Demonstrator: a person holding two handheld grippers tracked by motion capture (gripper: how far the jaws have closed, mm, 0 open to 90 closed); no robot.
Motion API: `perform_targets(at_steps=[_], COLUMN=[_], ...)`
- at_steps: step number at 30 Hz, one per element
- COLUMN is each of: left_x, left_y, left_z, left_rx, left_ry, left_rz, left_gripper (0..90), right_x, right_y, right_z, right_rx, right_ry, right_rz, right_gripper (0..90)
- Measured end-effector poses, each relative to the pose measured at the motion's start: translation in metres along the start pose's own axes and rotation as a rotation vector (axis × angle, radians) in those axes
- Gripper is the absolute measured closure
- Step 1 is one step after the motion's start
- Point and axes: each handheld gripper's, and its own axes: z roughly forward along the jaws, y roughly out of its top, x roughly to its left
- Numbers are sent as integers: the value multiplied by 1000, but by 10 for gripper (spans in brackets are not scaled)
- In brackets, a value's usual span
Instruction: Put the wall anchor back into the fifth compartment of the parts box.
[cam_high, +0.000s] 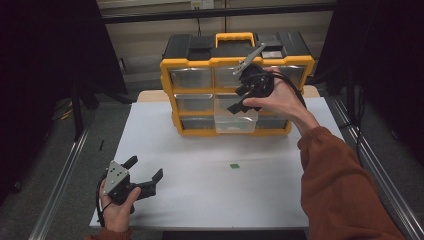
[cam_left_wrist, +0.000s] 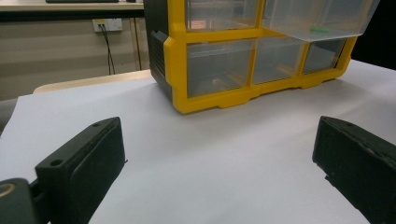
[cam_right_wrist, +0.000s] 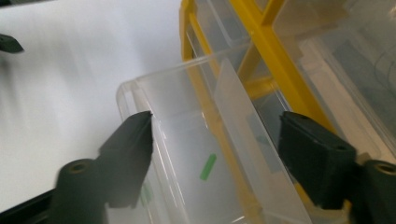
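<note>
A yellow and black organiser (cam_high: 195, 62) with clear drawers stands at the back of the white table (cam_high: 210, 195). Its lower middle drawer (cam_high: 235, 123) is pulled out. My right gripper (cam_high: 239, 100) hangs just above that drawer, open, with nothing between its jaws. In the right gripper view the gripper (cam_right_wrist: 215, 126) looks down into the clear drawer (cam_right_wrist: 187, 140), where a small green piece (cam_right_wrist: 208, 166) lies on the bottom. A second green piece (cam_high: 234, 166) lies on the table in front of the organiser. My left gripper (cam_high: 146, 167) rests at the front left, open and holding nothing.
The left gripper view shows the left gripper (cam_left_wrist: 219, 140) facing the organiser (cam_left_wrist: 212, 100) across bare white table, with the pulled-out drawer (cam_left_wrist: 299, 23) and its green piece (cam_left_wrist: 319, 29) at upper right. Metal rails (cam_high: 65, 170) run along both table sides.
</note>
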Motion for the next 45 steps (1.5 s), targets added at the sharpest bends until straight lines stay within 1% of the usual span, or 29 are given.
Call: perform_targets(at_steps=[1,4,5,6,7,10,12,14,15,16,18,19,20,22,23,24,25,26,28,29,31,32,34,36,40,41,42,43,45], left_x=[0,0,-1,-1,-1,0,0,0,0,-1,0,0,0,-1,-1,-1,-1,0,-1,-1,-1,-1,-1,-1,0,-1,0,0,-1], left_y=[0,0,0,0,0,0,0,0,0,0,0,0,0,0,0,0,0,0,0,0,0,0,0,0,0,0,0,0,0], left_z=[0,0,0,0,0,0,0,0,0,0,0,0,0,0,0,1,1,1,1,1,1,2,2,2,1,1,1,1,2], left_rx=[0,-1,0,0,0,2,2,3,2,1,4,4,4,8,8,8,8,11,4,7,10,11,11,10,9,7,11,11,10], left_ry=[0,1,-6,0,1,1,4,3,0,-4,4,5,5,8,8,7,7,5,6,6,11,3,3,3,11,11,10,10,2], left_rz=[1,-6,-10,-8,-7,-1,3,1,-5,-10,3,2,2,-2,-2,-3,-3,2,-8,-5,2,1,2,1,3,-2,5,5,1], left_gripper=[24,24,24,24,25,24,24,24,24,24,24,24,24,24,24,24,24,24,24,25,24,25,24,24,24,24,24,24,24], right_x=[1,2,2,2,3,4,6,9,9,10,11,14,14,18,18,22,22,25,26,29,30,31,33,36,41,42,45,45,49], right_y=[0,-3,-4,-4,-7,-11,-16,-24,-24,-28,-34,-41,-41,-51,-51,-59,-59,-66,-70,-80,-82,-89,-92,-101,-111,-114,-121,-121,-130], right_z=[-2,-3,-4,-4,-7,-9,-13,-20,-20,-23,-28,-32,-32,-37,-37,-41,-41,-44,-45,-46,-45,-44,-42,-38,-33,-32,-27,-27,-17], right_rx=[-5,13,12,12,-4,-15,-33,-67,-67,-91,-114,-128,-128,-152,-152,-167,-167,-182,-189,-201,-203,-209,-213,-233,-236,-243,-250,-250,-234], right_ry=[-6,-15,-13,-13,-21,-29,-29,-25,-25,-27,-25,-41,-41,-40,-40,-58,-58,-61,-62,-62,-62,-66,-69,-50,-47,-43,-35,-35,-23], right_rz=[7,5,0,0,2,0,-1,0,0,5,11,18,18,22,22,20,20,25,31,39,46,52,59,71,83,95,107,107,114], right_gripper=[158,121,101,101,86,78,72,70,70,70,69,68,68,68,68,67,67,67,65,63,63,61,59,57,53,53,54,54,54])
